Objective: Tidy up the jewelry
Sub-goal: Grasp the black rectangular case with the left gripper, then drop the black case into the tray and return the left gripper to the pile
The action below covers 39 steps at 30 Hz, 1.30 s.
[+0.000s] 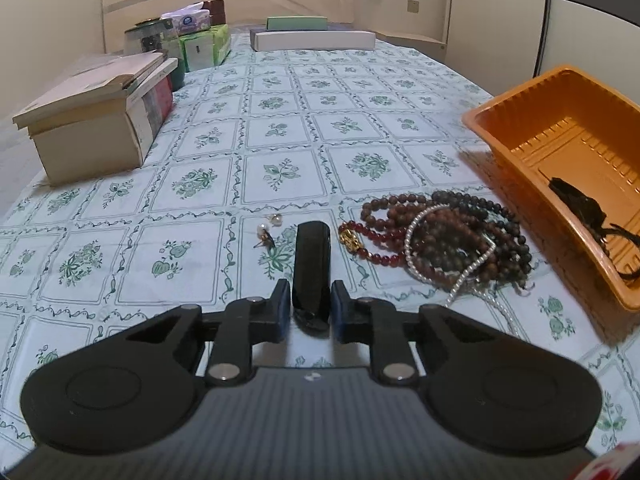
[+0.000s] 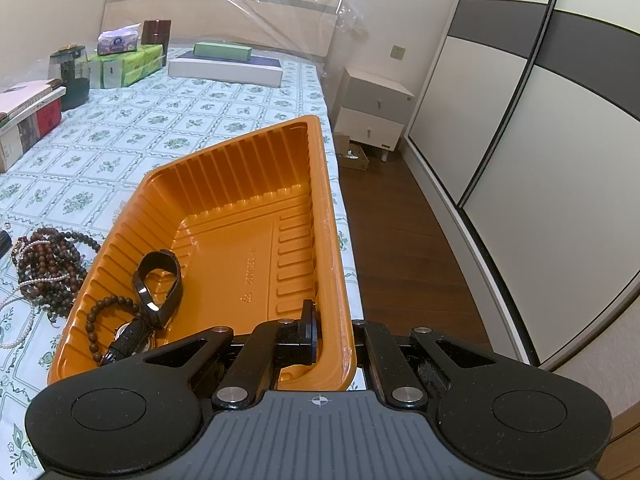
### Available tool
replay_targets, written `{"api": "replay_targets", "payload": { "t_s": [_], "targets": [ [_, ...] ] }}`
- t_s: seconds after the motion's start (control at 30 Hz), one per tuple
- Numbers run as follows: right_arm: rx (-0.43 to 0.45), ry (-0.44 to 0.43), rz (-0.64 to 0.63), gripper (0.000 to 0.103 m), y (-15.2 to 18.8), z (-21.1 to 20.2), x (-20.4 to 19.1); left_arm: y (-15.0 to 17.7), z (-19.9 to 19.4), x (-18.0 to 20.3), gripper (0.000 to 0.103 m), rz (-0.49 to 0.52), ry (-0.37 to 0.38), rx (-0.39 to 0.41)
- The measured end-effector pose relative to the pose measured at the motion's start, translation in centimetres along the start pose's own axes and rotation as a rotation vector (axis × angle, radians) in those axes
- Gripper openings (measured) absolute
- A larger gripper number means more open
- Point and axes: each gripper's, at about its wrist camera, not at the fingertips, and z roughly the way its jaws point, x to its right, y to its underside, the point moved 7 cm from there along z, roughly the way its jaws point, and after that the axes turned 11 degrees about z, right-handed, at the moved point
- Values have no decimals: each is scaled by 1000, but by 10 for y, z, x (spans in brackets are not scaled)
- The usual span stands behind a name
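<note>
My left gripper [image 1: 311, 304] is shut on a glossy black bar-shaped piece [image 1: 312, 268] that sticks out forward above the cloth. Just ahead lie two small pearl earrings [image 1: 267, 231]. To their right is a heap of bead bracelets [image 1: 440, 236], brown, dark, red with a gold charm, plus a white pearl strand [image 1: 476, 268]. My right gripper [image 2: 334, 336] is shut on the right wall of the orange tray [image 2: 240, 216], one finger inside and one outside. In the tray lie a black watch [image 2: 158, 284] and a brown bead bracelet [image 2: 108, 316].
A stack of books [image 1: 96, 116] stands at the left. A dark jar [image 1: 152, 40], tissue packs [image 1: 204, 44] and flat boxes [image 1: 312, 38] stand at the far end. The bed edge drops to the wooden floor [image 2: 400, 240] right of the tray, near a nightstand [image 2: 372, 112] and wardrobe.
</note>
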Motion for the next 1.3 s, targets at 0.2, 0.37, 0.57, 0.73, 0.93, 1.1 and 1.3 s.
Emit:
{"api": "replay_targets", "payload": {
  "t_s": [0.2, 0.37, 0.57, 0.73, 0.93, 1.1, 1.3],
  "targets": [
    [-3, 3, 3, 4, 1, 0, 1, -7, 16, 3, 23, 22, 1, -6],
    [-2, 2, 3, 4, 1, 0, 1, -10, 7, 4, 19, 31, -1, 7],
    [-3, 2, 4, 4, 1, 0, 1, -22, -12, 12, 19, 33, 30, 42],
    [-2, 2, 1, 4, 0, 0, 1, -40, -25, 29, 19, 43, 78, 86],
    [-1, 0, 1, 4, 0, 0, 0, -63, -40, 56, 19, 61, 156, 149],
    [-1, -1, 3, 4, 0, 0, 0, -84, -48, 90, 19, 71, 272, 195],
    [-3, -3, 4, 4, 0, 0, 1, -101, -49, 147, 19, 110, 426, 212]
  ]
}}
